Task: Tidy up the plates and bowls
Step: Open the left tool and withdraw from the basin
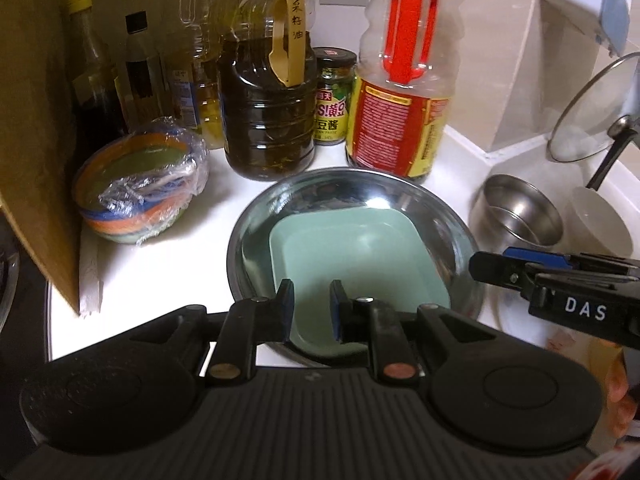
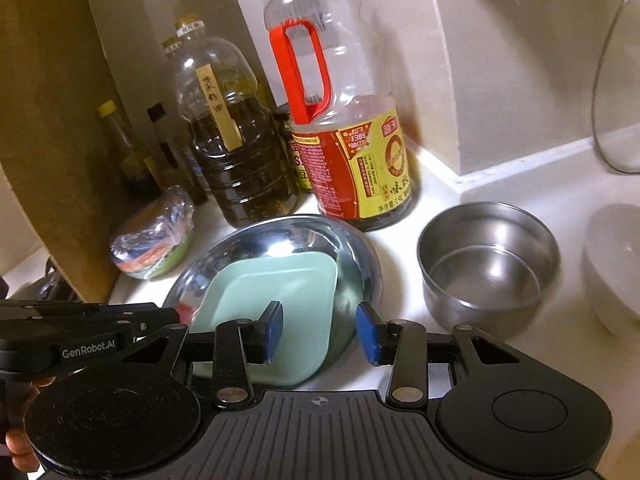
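Note:
A pale green square plate [image 1: 360, 252] [image 2: 272, 284] lies inside a wide round steel dish [image 1: 340, 178] [image 2: 280, 228] on the white counter. My left gripper [image 1: 311, 294] hovers open over the plate's near edge, with nothing pinched between its blue pads. My right gripper [image 2: 320, 318] is open too, its jaws astride the plate's right corner and the dish rim without pressing on them. Right of the dish stands a small steel bowl [image 1: 516, 208] [image 2: 488, 264], and beyond it a white bowl [image 1: 600, 224] [image 2: 616, 264].
A film-wrapped stack of coloured bowls [image 1: 140, 188] [image 2: 156, 240] sits left of the dish beside a brown board [image 1: 36, 120]. Oil and sauce bottles [image 1: 268, 112] [image 2: 352, 152] line the back wall. A glass lid [image 1: 592, 112] leans at the right.

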Demonstrator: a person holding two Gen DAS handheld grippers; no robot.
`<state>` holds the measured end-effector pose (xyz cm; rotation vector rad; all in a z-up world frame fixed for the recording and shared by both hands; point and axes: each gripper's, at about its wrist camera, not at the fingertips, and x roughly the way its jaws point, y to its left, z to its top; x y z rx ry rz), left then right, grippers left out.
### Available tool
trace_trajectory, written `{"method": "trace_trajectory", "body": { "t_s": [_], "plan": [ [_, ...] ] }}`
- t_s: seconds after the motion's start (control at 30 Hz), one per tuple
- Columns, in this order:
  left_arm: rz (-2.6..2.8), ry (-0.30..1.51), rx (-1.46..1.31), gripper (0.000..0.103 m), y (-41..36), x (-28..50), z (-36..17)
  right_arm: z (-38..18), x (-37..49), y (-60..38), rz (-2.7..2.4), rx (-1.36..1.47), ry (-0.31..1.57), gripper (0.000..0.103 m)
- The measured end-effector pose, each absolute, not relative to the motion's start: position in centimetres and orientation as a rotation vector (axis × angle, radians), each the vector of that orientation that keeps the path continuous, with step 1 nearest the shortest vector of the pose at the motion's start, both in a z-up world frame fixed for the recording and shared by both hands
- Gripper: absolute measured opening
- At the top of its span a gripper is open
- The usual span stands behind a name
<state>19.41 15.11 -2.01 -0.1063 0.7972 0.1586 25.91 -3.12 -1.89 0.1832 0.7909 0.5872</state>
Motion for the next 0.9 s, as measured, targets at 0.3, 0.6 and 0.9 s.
{"method": "trace_trajectory", "body": {
  "t_s": [0.3, 0.6, 0.9],
  "plan": [
    [0.168, 0.815, -0.111, 0.018, 12.8, 15.3, -1.4, -0.9, 21.5, -6.3, 0.575, 0.193, 0.808, 0.042],
    [0.171, 0.840, -0.126, 0.018, 10.5, 11.6, -1.4, -0.6, 18.2, -8.8, 0.571, 0.193, 0.842, 0.042],
    [0.149, 0.859, -0.124, 0.018, 7.9, 9.5, -1.7, -0.6, 15.8, -10.5, 0.573, 0.176, 0.869, 0.042]
  ]
}}
